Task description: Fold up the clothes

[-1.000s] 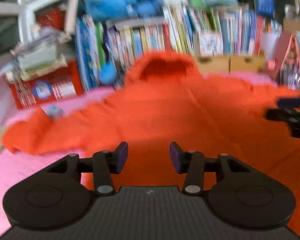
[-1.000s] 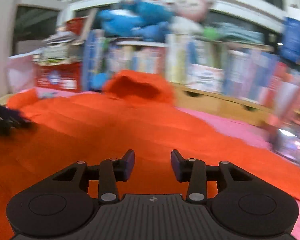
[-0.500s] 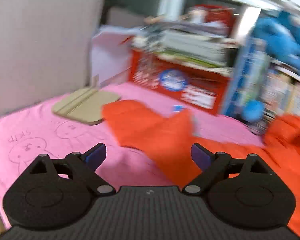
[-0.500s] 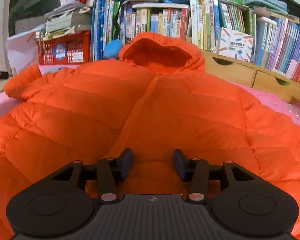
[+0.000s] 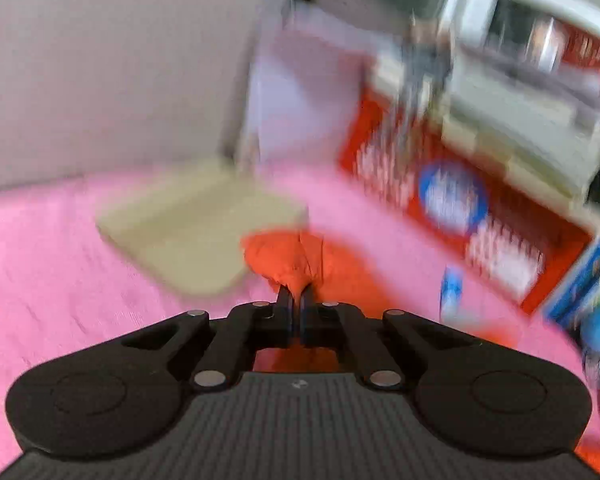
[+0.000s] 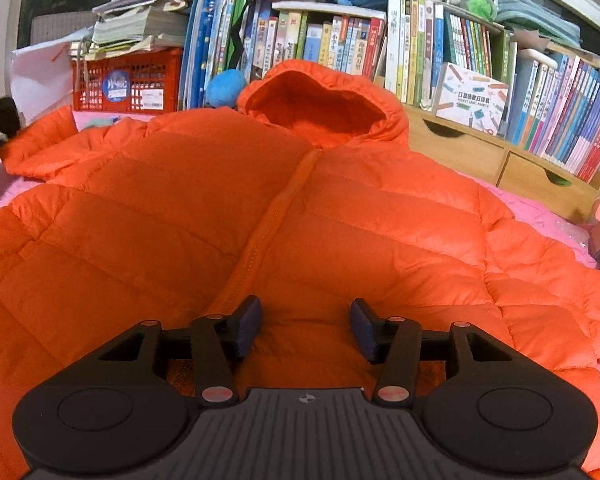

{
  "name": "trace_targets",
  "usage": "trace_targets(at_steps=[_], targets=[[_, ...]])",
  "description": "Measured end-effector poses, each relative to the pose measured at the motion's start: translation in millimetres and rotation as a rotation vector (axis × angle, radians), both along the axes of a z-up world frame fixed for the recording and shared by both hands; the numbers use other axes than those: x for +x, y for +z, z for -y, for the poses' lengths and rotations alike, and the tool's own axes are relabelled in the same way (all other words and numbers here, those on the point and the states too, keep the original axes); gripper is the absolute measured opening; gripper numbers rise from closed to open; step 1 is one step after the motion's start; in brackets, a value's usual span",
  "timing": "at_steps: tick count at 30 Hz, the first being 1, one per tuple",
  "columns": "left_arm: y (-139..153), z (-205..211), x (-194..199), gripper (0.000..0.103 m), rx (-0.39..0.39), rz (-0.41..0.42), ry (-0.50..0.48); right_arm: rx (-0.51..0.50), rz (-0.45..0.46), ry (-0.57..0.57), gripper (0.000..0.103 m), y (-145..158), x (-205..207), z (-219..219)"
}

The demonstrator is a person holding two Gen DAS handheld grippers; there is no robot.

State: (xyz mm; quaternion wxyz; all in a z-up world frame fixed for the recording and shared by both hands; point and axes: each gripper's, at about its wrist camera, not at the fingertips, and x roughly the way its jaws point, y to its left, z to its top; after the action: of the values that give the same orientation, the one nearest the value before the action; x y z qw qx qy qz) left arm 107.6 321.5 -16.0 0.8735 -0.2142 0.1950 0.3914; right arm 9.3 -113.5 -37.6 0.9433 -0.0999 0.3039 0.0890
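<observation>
Orange hooded jacket (image 6: 204,208): spread flat, zipped, on pink mat (image 5: 60,264); no fold visible. Left claw (image 5: 296,300): clamped on orange fabric, probably sleeve cuff (blurred). Right claw (image 6: 305,326): apart, over hem. Folding remains.

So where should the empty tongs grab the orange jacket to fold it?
Judging by how it lies, the right tongs should pinch the far end of the jacket's right sleeve, coming from above: it lies flat and spread out, and the left tongs already hold the other sleeve end.
</observation>
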Motion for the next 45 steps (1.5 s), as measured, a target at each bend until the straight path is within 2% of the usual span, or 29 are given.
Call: trace_targets(at_steps=[9, 10, 12, 15, 17, 19, 21, 24, 27, 30, 33, 37, 41, 43, 45], targets=[[47.4, 15.1, -30.4, 0.013, 0.47, -0.046, 0.059, -0.001, -0.002, -0.009, 0.055, -0.2, 1.5, 0.7], [50.3, 14.7, -32.3, 0.013, 0.504, -0.061, 0.066, 0.002, -0.003, -0.009, 0.056, 0.0, 1.8, 1.2], [26.5, -10.8, -19.8, 0.014, 0.344, -0.208, 0.081, 0.007, -0.005, -0.01, 0.056, -0.1, 2.0, 2.1], [3.9, -20.1, -27.1, 0.013, 0.166, -0.284, 0.143, 0.013, -0.008, -0.011, 0.056, 0.0, 2.4, 3.6], [9.9, 0.6, -38.5, 0.014, 0.192, -0.227, 0.12, 0.016, -0.009, -0.012, 0.057, 0.1, 2.8, 4.0], [26.1, 35.3, -42.2, 0.017, 0.264, -0.176, 0.023, 0.017, -0.01, -0.013, 0.057, 0.3, 2.9, 3.6], [44.2, 80.3, -45.0, 0.026, 0.337, -0.114, -0.122, 0.015, -0.009, -0.014, 0.057, 0.2, 3.0, 3.0], [65.0, 158.8, -40.0, 0.04, 0.393, -0.028, -0.406, 0.016, -0.01, -0.017, 0.059, -0.3, 2.9, 3.1], [63.6, 227.4, -23.9, 0.044, 0.367, -0.009, -0.634, 0.021, -0.012, -0.021, 0.061, -0.5, 2.9, 4.2], [41.6, 283.1, -3.7, 0.044, 0.395, -0.049, -0.76, 0.038, -0.016, -0.028, 0.063, -0.4, 4.1, 6.0], [15.1, 303.3, 19.0, 0.044, 0.373, -0.13, -0.776, 0.085, -0.023, -0.028, 0.067, 0.8, 4.6, 13.4], [-14.8, 304.0, 34.7, 0.045, 0.325, -0.231, -0.748, 0.162, -0.005, 0.02, 0.07, 15.3, 3.0, 28.8], [-13.8, 301.4, 33.5, 0.047, 0.288, -0.266, -0.757, 0.072, 0.153, 0.034, 0.078, 49.1, 29.2, 27.2], [-16.4, 307.9, 31.0, 0.049, 0.321, -0.291, -0.749, 0.026, 0.177, 0.062, 0.078, 54.6, 56.4, 19.0], [-19.0, 312.6, 30.9, 0.056, 0.353, -0.311, -0.734, -0.023, 0.147, 0.083, 0.077, 47.6, 88.8, 10.5]])
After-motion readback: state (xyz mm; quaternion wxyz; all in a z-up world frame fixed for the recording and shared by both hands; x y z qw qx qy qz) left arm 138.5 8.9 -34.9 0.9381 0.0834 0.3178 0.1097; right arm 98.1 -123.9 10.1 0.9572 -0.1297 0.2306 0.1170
